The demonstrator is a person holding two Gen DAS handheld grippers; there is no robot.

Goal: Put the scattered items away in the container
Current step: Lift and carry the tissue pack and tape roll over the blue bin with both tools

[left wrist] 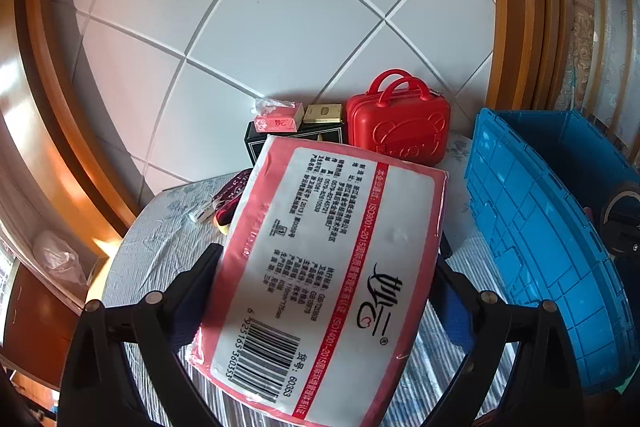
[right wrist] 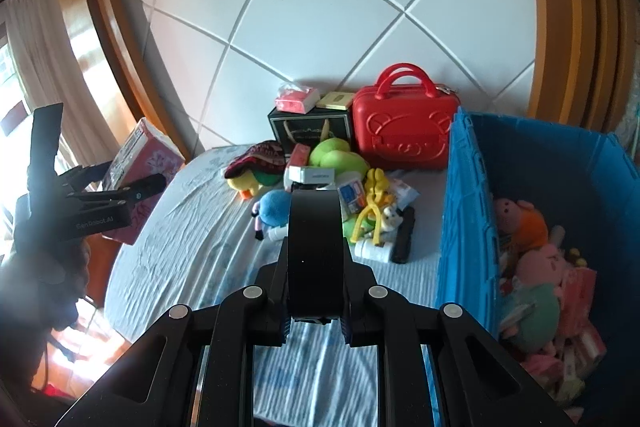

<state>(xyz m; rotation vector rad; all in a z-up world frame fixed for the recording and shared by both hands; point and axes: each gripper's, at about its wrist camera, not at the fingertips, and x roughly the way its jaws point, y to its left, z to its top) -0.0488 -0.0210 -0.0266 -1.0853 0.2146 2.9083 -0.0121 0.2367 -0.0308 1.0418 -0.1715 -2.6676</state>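
left tool (left wrist: 320, 291): pinching tissue pack (left wrist: 320, 267) | right tool (right wrist: 316, 311): clamped on black roll (right wrist: 314, 247)

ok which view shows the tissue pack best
The left wrist view: the tissue pack fills the frame between the left gripper fingers, label and barcode readable. The right wrist view shows it small at the far left, partly hidden behind that gripper.
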